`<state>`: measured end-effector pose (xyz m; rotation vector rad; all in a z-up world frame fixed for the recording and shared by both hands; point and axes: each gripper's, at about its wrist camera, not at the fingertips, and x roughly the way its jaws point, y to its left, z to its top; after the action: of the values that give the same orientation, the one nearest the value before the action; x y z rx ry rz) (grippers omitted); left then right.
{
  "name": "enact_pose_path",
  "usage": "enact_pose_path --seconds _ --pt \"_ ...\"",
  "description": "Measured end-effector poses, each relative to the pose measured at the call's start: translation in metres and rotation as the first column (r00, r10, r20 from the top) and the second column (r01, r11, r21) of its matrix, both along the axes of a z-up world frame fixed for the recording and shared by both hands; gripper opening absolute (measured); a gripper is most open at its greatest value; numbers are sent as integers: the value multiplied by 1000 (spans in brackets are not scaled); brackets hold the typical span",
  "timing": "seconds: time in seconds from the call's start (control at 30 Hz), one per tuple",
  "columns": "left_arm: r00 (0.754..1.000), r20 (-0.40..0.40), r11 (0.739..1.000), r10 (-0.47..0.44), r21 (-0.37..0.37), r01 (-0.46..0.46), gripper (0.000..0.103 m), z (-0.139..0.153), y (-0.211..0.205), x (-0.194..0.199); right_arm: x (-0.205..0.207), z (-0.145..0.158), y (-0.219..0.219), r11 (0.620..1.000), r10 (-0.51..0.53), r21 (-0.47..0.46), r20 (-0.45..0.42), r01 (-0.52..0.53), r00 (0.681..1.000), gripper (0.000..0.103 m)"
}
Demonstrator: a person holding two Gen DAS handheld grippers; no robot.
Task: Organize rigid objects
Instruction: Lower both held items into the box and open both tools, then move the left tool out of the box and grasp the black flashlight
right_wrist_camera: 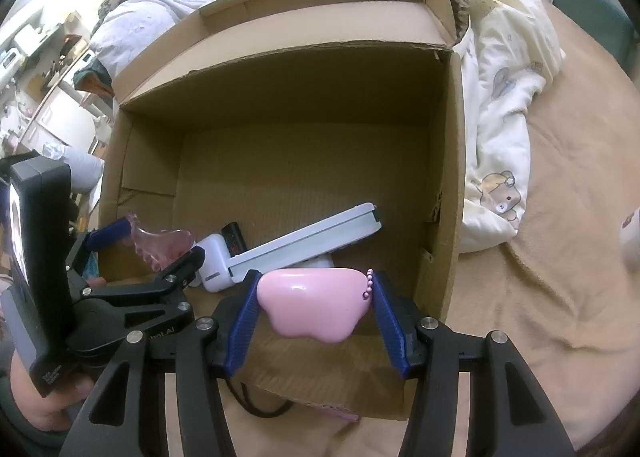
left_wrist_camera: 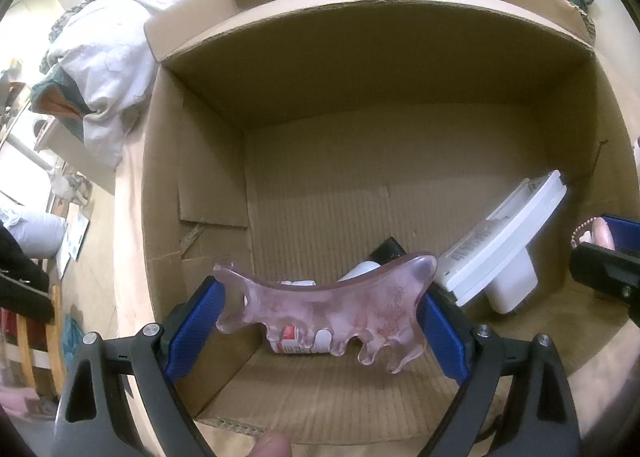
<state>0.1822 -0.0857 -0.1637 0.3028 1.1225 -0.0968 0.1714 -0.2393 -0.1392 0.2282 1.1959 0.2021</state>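
Over the cardboard box (left_wrist_camera: pixel 200 161), the left tool (left_wrist_camera: pixel 316 321) clamps a stiff, brittle-looking pink comb (left_wrist_camera: pixel 324 309) by its ends, the right tool (right_wrist_camera: pixel 316 309) a slick pink charm (right_wrist_camera: pixel 316 305).

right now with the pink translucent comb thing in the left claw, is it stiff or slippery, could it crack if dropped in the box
The translucent pink comb looks stiff: it spans the left claw without sagging. Its glossy, resin-like surface probably makes it slippery, and only its ends touch the blue pads. The thin teeth might chip if it lands on the white device in the cardboard box.
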Motion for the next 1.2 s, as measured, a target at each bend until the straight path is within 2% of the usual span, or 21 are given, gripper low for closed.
enact_pose_path --seconds 0.23,0.4,0.47,0.53,0.73,0.93,1.2 --pt "1000 -7 999 15 -31 -15 92 2 3 3 2 -1 -2 1000 -9 28 -15 9 1000 58" --pt "1000 -10 999 13 -36 -13 92 2 4 4 3 1 -1 999 -12 50 -9 12 1000 76" --pt "1000 -11 999 14 -37 -15 93 3 4 4 3 2 2 997 2 76 1 -3 1000 93" --pt "1000 -4 999 12 -47 -13 100 6 4 4 2 7 6 995 16 98 23 -18 1000 103" --pt "1000 15 996 -1 -90 3 103 18 1 3 -1 24 5 994 -4 111 108 -8 994 103" --pt "1000 19 997 9 -81 -7 103 22 3 6 0 26 -6 993 -43 114 121 29 992 103" --pt "998 30 992 56 -117 -52 103 35 18 2 -3 30 -10 991 -45 132 137 27 990 103"
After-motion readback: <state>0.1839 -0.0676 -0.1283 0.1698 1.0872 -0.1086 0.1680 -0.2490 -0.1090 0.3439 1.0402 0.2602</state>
